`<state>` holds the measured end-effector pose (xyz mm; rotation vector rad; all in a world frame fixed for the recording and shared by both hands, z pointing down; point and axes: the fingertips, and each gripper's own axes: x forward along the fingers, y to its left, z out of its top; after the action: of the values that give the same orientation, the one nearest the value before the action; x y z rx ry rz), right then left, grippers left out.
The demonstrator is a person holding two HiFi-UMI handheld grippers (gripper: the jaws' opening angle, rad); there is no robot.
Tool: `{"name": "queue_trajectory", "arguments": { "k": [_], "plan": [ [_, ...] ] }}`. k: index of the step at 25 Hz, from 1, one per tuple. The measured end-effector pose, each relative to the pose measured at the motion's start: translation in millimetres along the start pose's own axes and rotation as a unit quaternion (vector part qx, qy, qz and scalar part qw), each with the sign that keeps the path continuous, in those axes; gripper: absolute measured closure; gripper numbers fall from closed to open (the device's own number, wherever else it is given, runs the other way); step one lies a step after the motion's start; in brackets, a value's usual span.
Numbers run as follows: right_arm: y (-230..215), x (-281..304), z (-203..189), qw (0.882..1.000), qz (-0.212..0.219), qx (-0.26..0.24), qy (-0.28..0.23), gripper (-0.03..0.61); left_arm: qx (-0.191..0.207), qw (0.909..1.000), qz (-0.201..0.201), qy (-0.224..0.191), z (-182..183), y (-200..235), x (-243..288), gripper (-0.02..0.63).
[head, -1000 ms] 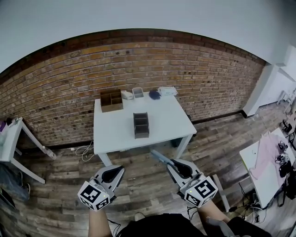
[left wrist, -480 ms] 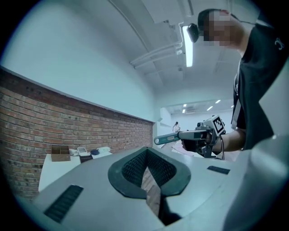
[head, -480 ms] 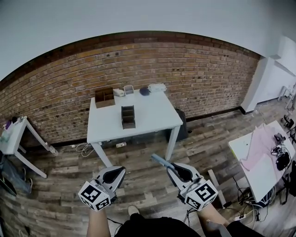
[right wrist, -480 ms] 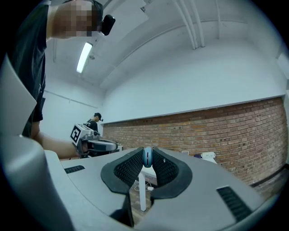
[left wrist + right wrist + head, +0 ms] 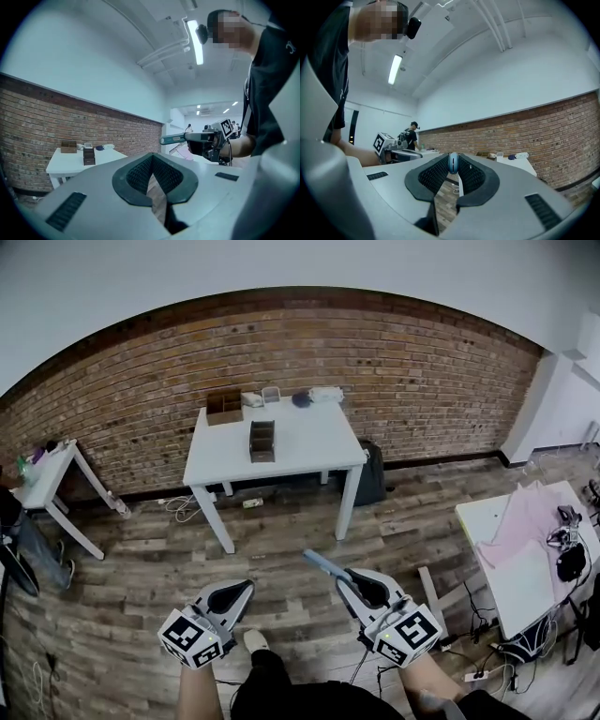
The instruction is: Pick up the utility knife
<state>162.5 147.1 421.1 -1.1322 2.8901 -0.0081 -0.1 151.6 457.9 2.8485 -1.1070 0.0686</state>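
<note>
— Knife (image 5: 322, 563); where?
— Clamped between the pads of right gripper (image 5: 345, 577); it juts forward past the jaws, held in the air over wood floor (image 5: 141, 568), well apart from white table (image 5: 309, 442).
— And left gripper (image 5: 244, 587)?
— Jaws closed together, nothing between them; it sits beside the right one.

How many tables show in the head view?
3: the white table by the brick wall, a small table far left, a cluttered table far right. More may be hidden.
</note>
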Motion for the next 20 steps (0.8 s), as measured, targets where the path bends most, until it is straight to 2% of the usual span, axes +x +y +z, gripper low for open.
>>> {"name": "queue_trajectory", "arguments": {
  "k": [9,14,20],
  "plan": [
    [17,-26,8,1.000,-0.010,0.020,-0.014,0.512,0.018,0.9998,0.000,0.010,11,-30,-26,0.624],
    [26,-19,10,0.998,-0.015,0.053,-0.025,0.512,-0.002,0.9998,0.009,-0.020,29,-14,-48,0.624],
    [36,-7,6,0.998,-0.024,0.052,-0.015,0.512,-0.005,0.9999,0.012,-0.008,21,-1,-64,0.624]
  ]
}}
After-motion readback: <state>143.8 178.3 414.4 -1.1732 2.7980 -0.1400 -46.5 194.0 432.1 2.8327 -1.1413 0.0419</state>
